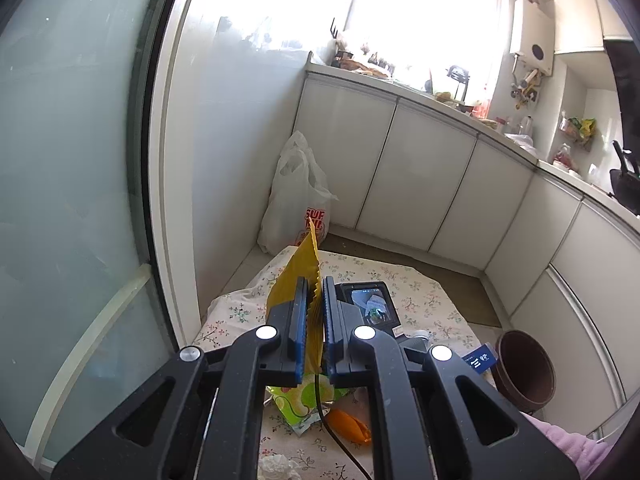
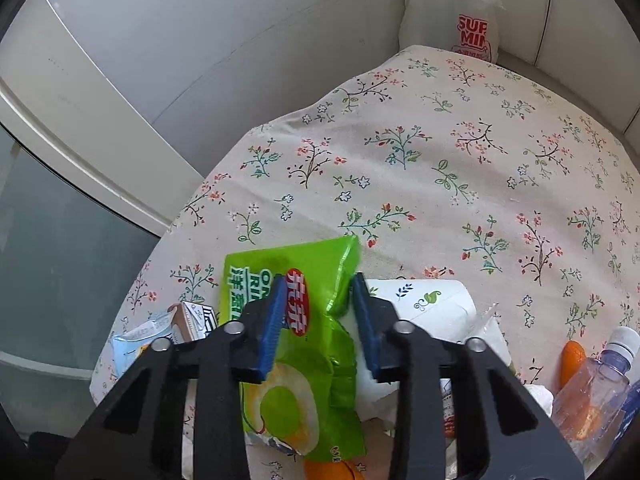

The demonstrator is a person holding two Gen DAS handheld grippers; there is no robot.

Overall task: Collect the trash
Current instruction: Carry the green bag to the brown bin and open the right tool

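My left gripper [image 1: 315, 300] is shut on a yellow wrapper [image 1: 298, 272] with a jagged edge and holds it upright above the floral-clothed table [image 1: 420, 300]. My right gripper [image 2: 318, 300] is open, its blue pads either side of a green snack bag [image 2: 308, 320] that lies on the table [image 2: 440, 160]; whether the pads touch it I cannot tell. The green bag also shows under the left gripper [image 1: 304, 400]. Around it lie a white paper cup [image 2: 432, 308], a small milk carton [image 2: 192, 320], orange peel [image 2: 572, 360] and a clear plastic bottle [image 2: 596, 384].
A brown round bin [image 1: 526, 372] stands right of the table. A white shopping bag [image 1: 296, 196] sits in the corner by the cabinets [image 1: 400, 176]. The other gripper's camera screen [image 1: 370, 304], a blue box [image 1: 480, 360] and crumpled tissue [image 1: 276, 466] are on the table.
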